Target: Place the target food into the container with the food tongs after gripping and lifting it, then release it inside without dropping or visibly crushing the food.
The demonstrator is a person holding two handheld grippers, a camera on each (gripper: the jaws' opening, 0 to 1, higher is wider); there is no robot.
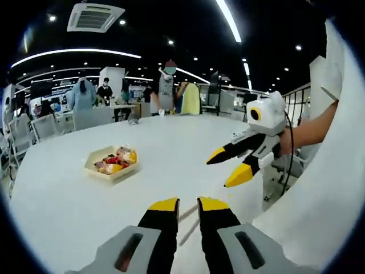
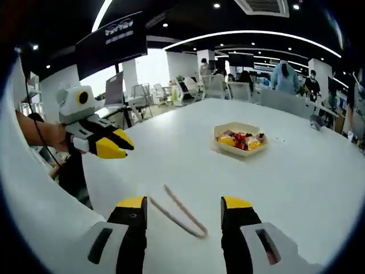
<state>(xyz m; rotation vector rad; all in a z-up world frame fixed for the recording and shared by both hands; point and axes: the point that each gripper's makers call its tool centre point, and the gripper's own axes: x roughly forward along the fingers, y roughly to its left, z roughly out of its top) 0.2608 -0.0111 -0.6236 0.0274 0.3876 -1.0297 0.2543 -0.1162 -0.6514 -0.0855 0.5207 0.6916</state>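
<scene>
Pale food tongs [image 2: 178, 216] lie flat on the white table [image 2: 296, 194], just ahead of my right gripper [image 2: 184, 202]. Its jaws stand wide apart and hold nothing. In the left gripper view the tongs [image 1: 187, 213] show through the narrow gap of my left gripper [image 1: 189, 204], which hovers over them with nothing gripped. A beige tray [image 1: 112, 177] of colourful food pieces [image 1: 115, 160] sits farther out on the table, and appears as the tray [image 2: 239, 153] ahead and to the right in the right gripper view. Each gripper shows in the other's view: right gripper [image 1: 226, 169], left gripper [image 2: 117, 145].
The round white table [image 1: 68, 200] has wide bare room around the tray. A person's hand [image 2: 54, 136] holds the left gripper off the table's edge. Chairs, desks and several people stand far behind the table.
</scene>
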